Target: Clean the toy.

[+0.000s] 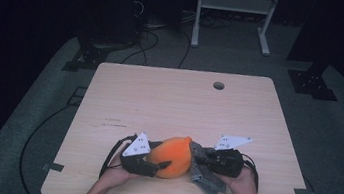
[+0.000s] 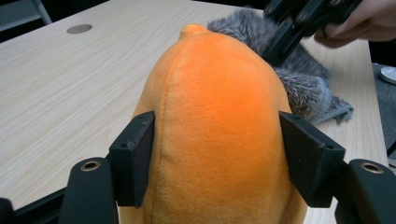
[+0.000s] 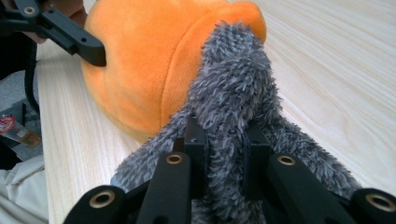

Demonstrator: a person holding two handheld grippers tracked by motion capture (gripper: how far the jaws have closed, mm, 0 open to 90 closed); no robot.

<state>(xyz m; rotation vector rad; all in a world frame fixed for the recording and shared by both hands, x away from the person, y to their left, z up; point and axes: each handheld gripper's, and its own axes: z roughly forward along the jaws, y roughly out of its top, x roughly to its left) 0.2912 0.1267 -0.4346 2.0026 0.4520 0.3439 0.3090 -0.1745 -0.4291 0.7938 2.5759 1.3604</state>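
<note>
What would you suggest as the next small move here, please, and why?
Probably draw the grey fuzzy cloth further over the orange plush. The left gripper clamps the plush at both sides, the right gripper pinches a fold of cloth, and the cloth only reaches the plush's tip.

The high view looks forward and down over the whole table (image 1: pixel 180 98) from its near edge. Both gripper views ride low and very close at that near edge, facing each other across the orange plush (image 2: pixel 215 121), which all three views share.

Wooden table (image 1: pixel 169 101) (perhaps holed), cables (image 1: pixel 142 37).
</note>
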